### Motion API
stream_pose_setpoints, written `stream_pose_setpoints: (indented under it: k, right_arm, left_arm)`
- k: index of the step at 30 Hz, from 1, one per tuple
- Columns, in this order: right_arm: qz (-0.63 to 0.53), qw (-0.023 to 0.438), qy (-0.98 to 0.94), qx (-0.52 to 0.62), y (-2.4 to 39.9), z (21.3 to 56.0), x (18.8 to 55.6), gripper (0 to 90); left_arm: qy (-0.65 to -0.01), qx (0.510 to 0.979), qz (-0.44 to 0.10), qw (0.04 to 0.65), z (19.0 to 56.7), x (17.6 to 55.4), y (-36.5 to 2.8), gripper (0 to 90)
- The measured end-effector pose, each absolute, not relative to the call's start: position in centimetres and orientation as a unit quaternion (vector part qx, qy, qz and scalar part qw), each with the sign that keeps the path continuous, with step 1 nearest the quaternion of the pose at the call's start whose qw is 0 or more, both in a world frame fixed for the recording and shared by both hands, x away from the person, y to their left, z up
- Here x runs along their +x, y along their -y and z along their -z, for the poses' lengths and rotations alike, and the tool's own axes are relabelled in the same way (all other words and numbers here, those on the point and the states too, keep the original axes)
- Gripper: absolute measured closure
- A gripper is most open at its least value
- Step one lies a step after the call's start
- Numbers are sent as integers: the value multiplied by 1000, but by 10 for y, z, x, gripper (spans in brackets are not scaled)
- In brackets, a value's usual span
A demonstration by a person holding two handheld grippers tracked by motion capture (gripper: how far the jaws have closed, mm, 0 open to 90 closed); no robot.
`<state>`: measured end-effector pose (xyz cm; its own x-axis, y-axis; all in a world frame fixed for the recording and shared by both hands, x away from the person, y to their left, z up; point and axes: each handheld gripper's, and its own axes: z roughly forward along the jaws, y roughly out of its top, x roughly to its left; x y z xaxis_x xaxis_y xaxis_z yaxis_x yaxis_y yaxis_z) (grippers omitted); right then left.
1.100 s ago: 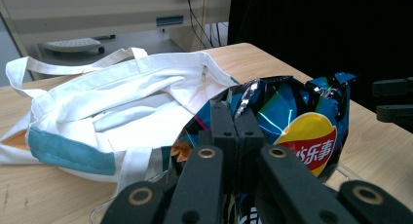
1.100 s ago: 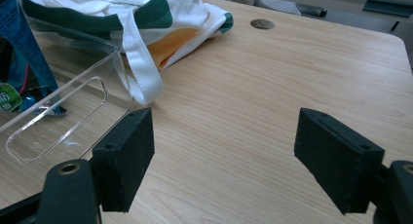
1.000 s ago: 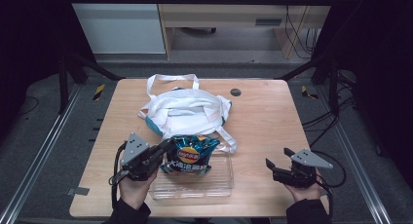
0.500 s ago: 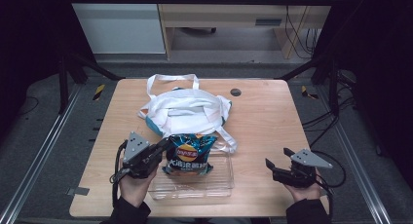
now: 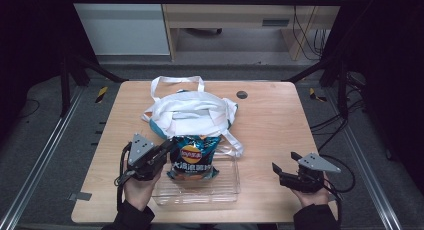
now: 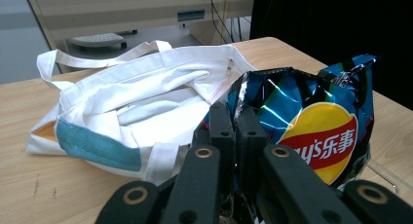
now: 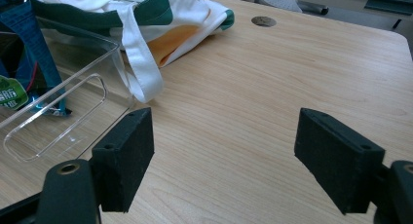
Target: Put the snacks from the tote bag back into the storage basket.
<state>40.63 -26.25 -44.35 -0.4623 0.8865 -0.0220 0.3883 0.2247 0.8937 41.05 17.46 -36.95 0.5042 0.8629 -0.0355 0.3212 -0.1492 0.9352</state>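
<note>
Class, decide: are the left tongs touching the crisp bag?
Touching. In the left gripper view, the left tongs are shut on the crisp bag's crinkled edge.

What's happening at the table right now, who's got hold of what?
A person works with a gripper in each hand. The left gripper is shut on the edge of a blue Lay's chip bag, which stands in a clear plastic tray just in front of a white tote bag. The right gripper sits open and empty over bare table, off to the tray's right.
</note>
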Motion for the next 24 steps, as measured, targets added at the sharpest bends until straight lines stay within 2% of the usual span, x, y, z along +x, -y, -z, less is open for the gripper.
stream_pose_setpoints:
  k: [10,24]
  right_arm:
    - [-444,278,-731,437,262,444,406,224]
    - [-443,278,-732,437,262,444,407,225]
  left_arm:
    - [-422,706,-281,495,373,416,-172,847]
    - [-427,703,-288,491,374,421,-169,867]
